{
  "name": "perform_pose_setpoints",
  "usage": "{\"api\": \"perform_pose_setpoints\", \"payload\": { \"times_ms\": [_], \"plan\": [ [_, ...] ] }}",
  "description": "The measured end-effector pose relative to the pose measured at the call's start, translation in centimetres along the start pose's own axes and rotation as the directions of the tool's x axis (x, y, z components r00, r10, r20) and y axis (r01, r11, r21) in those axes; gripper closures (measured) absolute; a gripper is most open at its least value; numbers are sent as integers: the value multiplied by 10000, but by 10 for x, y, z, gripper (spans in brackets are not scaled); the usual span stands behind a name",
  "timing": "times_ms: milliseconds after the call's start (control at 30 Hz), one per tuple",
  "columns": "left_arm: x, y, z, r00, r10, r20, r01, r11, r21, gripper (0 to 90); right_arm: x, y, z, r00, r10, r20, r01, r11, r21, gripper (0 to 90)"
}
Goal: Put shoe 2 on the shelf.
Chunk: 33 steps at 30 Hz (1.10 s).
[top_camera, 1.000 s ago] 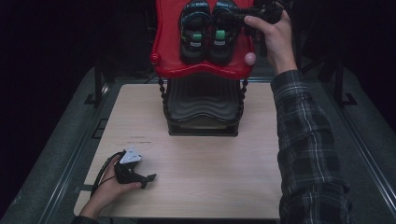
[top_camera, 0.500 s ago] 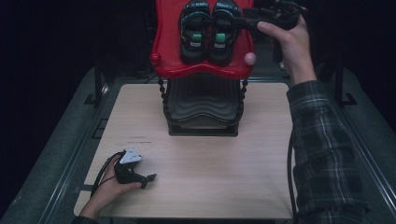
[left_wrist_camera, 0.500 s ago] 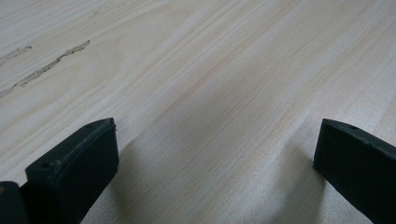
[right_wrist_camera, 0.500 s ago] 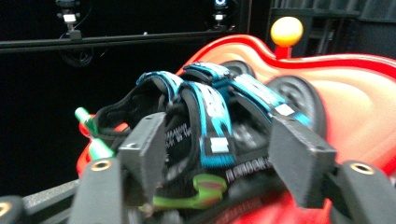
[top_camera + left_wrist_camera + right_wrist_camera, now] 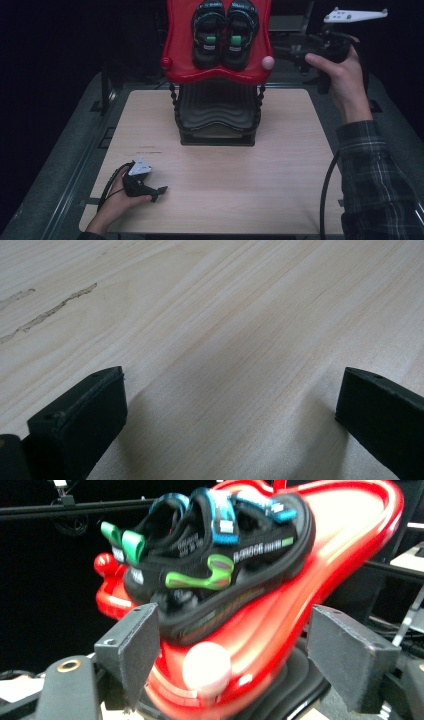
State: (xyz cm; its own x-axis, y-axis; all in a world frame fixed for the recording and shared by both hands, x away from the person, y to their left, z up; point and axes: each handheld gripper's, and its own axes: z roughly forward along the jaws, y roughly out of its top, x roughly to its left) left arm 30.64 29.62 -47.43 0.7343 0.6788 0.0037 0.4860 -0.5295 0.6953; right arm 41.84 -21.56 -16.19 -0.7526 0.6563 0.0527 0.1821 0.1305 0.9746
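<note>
A pair of black sandals [image 5: 226, 32] with green and blue straps lies side by side on a red tray [image 5: 180, 50] atop a black stand [image 5: 217, 110]. My right gripper [image 5: 281, 50] hovers just right of the tray, level with it, jaws pointing left and standing open with nothing between them. In the right gripper view the sandals [image 5: 215, 565] and the red tray [image 5: 350, 530] lie just beyond the right gripper [image 5: 232, 645]. My left gripper [image 5: 161, 190] rests on the wooden table [image 5: 250, 170] at the front left. It is open [image 5: 230, 390] over bare wood [image 5: 225, 315].
The tray's front edge carries a pale round knob [image 5: 268, 62] at the right corner and a red one [image 5: 166, 62] at the left. The pale knob [image 5: 206, 667] sits low between my right jaws. A cable [image 5: 327, 190] trails from the right forearm. Dark surroundings ring the table.
My right gripper has drawn back from over the sandals to the right of the tray and slightly lower. The left gripper has stayed put on the table.
</note>
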Motion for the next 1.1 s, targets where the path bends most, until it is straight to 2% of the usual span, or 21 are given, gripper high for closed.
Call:
{"api": "perform_pose_setpoints", "payload": {
  "times_ms": [467, 667, 700, 800, 833, 1100],
  "plan": [
    [0, 0, 0, 10000, -5, 10, 4, 10000, 39, 0, 6, -52, -22, 9994, 207, 270, -211, 9997, 151, 209],
    [0, 0, 0, 10000, -6, 11, 6, 10000, 38, 0, 9, -73, -27, 9991, 333, 250, -338, 9992, 212, 210],
    [0, 0, 0, 10000, -14, 2, 14, 10000, 27, 0, 11, -83, -29, 9990, 374, 259, -382, 9988, 296, 210],
    [0, 0, 0, 10000, -46, 3, 46, 10000, 9, 0, 13, -92, -31, 9987, 438, 276, -448, 9983, 363, 210],
    [0, 0, 0, 10000, -71, -4, 71, 10000, -12, 0, 15, -101, -33, 9983, 492, 324, -507, 9976, 462, 210],
    [0, 0, 0, 10000, -53, -21, 53, 10000, -27, 0, 22, -140, -38, 9962, 664, 559, -711, 9938, 860, 210]
  ]
}}
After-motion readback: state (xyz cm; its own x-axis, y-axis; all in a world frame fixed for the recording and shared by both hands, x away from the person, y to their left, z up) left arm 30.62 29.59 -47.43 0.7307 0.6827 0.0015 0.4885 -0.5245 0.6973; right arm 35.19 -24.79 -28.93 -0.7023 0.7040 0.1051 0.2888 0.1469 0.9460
